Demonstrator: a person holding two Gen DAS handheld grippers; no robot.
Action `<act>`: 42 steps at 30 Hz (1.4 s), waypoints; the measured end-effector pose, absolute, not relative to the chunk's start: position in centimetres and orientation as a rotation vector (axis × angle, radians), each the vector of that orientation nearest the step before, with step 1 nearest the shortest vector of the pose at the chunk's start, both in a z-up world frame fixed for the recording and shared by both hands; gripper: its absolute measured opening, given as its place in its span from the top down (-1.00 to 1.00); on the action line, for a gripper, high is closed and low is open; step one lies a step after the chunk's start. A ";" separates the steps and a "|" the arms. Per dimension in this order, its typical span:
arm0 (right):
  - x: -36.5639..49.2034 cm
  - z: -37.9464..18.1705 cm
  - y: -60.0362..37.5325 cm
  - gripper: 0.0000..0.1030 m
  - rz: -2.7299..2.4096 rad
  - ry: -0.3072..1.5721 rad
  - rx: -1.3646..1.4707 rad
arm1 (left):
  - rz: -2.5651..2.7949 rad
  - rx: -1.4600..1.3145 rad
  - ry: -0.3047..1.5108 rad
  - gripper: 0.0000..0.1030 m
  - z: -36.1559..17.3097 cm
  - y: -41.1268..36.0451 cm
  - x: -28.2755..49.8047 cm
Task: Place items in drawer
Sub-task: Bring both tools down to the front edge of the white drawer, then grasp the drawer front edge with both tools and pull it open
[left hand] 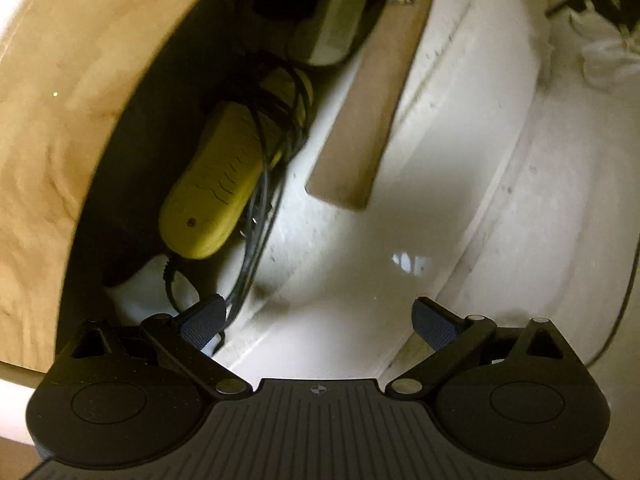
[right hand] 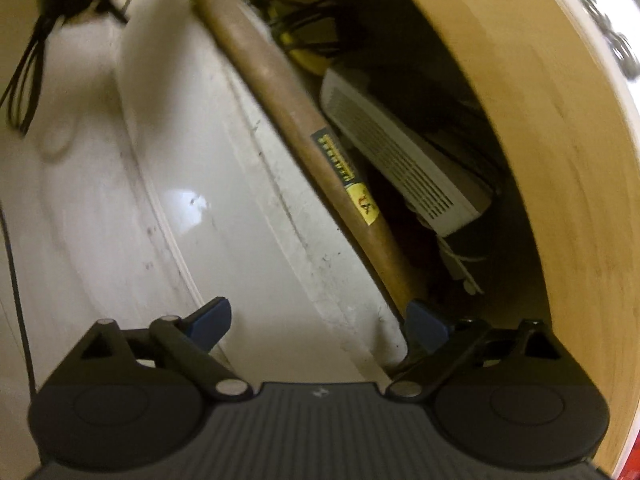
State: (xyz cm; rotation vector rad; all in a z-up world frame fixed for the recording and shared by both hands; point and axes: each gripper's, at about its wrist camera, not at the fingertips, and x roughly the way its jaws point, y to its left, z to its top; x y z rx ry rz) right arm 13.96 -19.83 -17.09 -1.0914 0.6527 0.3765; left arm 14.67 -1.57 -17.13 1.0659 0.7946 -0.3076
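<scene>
White drawer front (left hand: 460, 128) fills both views, with the open drawer (right hand: 460, 152) a dark slot under a pale wood top (left hand: 60, 80). Inside already: a yellow device (left hand: 212, 196) wrapped in black cord (left hand: 256, 208), a white vented box (right hand: 400, 156), and a wooden handle (right hand: 304, 128) with a yellow sticker lying along the front edge. More dark stuff sits behind the box, too blurred to name.

Left gripper (left hand: 318, 320) is spread wide with nothing between its pads, hovering over the front near the cord. Right gripper (right hand: 318, 320) is also wide and holding nothing, its right finger just beside the handle's near end; contact unclear.

Judgement: placing looks mostly done, since several items are in and neither claw carries anything. Likely left: closing the drawer, or fetching further items not in view.
</scene>
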 end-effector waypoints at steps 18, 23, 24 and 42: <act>14.5 -18.8 -19.6 0.15 0.363 0.710 -1.298 | -0.275 1.188 0.805 -0.82 -18.0 -2.4 15.6; 14.4 -19.2 -19.1 0.17 0.351 0.712 -1.333 | -0.260 1.248 0.783 -0.31 -18.3 -2.7 15.1; 14.4 -19.2 -19.1 0.17 0.350 0.716 -1.333 | -0.251 1.249 0.778 -0.26 -18.1 -2.8 15.0; 9.7 -17.7 -18.9 0.27 0.410 0.798 -1.324 | -0.288 1.223 0.836 -0.20 -18.0 -4.3 9.6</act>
